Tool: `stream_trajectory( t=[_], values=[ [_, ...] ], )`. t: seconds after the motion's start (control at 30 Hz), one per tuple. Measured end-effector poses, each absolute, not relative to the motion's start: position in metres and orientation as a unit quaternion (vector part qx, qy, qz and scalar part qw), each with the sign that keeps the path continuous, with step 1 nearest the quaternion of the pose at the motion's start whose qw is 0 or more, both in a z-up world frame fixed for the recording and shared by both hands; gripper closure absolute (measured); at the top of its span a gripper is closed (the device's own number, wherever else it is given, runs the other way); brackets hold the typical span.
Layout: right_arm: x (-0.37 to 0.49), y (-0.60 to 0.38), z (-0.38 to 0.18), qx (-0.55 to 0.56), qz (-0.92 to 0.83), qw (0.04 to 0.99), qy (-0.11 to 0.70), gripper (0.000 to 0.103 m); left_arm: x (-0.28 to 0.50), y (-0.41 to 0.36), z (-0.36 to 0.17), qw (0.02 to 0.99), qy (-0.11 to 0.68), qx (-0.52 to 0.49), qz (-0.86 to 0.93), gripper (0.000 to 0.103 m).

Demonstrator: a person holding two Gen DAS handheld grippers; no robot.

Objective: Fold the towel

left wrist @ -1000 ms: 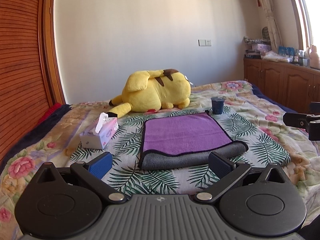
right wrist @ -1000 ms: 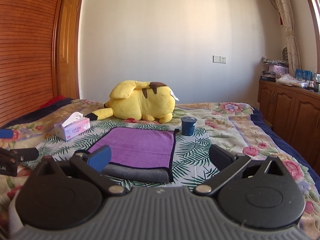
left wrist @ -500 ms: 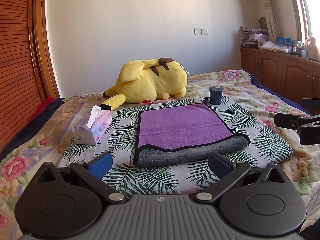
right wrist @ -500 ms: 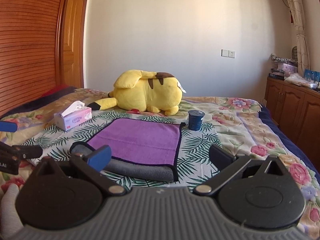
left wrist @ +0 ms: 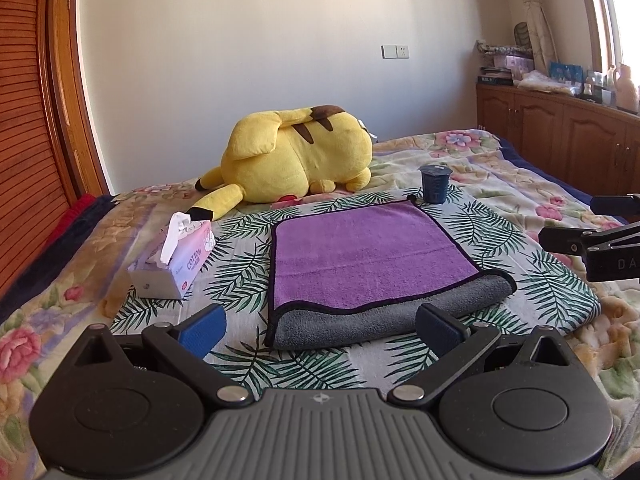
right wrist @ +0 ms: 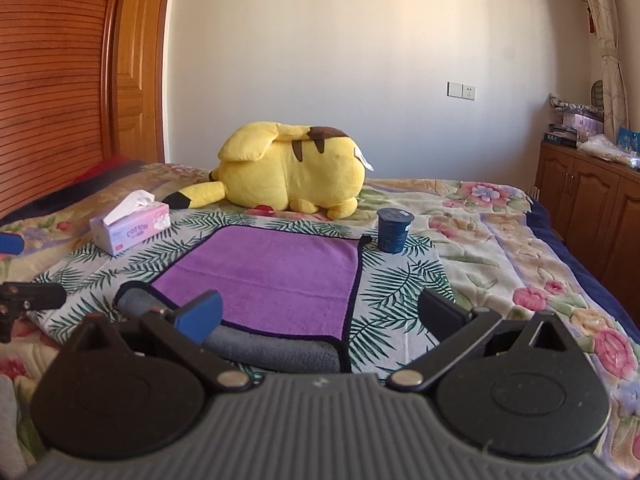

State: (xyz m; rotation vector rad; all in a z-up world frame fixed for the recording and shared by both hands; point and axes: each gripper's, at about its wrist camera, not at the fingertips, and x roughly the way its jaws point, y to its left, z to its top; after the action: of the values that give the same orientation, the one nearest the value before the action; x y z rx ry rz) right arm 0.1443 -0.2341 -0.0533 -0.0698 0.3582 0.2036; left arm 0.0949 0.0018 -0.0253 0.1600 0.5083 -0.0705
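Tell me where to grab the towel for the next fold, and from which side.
Grip the towel at its near gray folded edge, one corner per gripper, coming in low from the front. That rolled edge stands thick above the bedspread, giving the open left gripper and right gripper something to pinch.

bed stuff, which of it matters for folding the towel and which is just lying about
Job: towel, left gripper, right gripper, both with jaws open and empty.

Lying about: tissue box, yellow plush toy, dark blue cup.

A purple towel [left wrist: 368, 256] with dark trim and a grey underside lies flat on the bed [left wrist: 500, 184], folded over, its grey fold at the near edge.
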Motion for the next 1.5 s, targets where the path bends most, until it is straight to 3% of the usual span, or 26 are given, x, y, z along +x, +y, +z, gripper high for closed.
stream_trajectory(
  t=[0.4, 1.17, 1.23, 1.3, 1.4, 1.5],
  values=[
    [0.180, -0.238, -0.063, -0.025, 0.110, 0.973, 0.200, 0.000, 0.133, 0.014, -0.028, 0.964, 0.255, 0.064, -0.051, 0.023],
    [0.226, -0.232, -0.092, -0.019, 0.138, 0.956, 0.257, 0.001, 0.203, 0.039, -0.065, 0.943, 0.321, 0.054, -0.061, 0.049],
    [0.230, -0.232, -0.095, -0.020, 0.138, 0.955, 0.263, 0.002, 0.208, 0.042, -0.068, 0.942, 0.327, 0.051, -0.060, 0.052],
    [0.233, -0.232, -0.098, -0.020, 0.140, 0.952, 0.271, 0.010, 0.213, 0.045, -0.072, 0.939, 0.335, 0.045, -0.058, 0.052],
    [0.236, -0.234, -0.103, -0.015, 0.141, 0.948, 0.285, 0.011, 0.219, 0.051, -0.077, 0.936, 0.344, 0.035, -0.058, 0.052],
    [0.240, -0.235, -0.108, -0.012, 0.143, 0.943, 0.300, 0.011, 0.223, 0.055, -0.082, 0.933, 0.354, 0.023, -0.060, 0.059]
  ],
)
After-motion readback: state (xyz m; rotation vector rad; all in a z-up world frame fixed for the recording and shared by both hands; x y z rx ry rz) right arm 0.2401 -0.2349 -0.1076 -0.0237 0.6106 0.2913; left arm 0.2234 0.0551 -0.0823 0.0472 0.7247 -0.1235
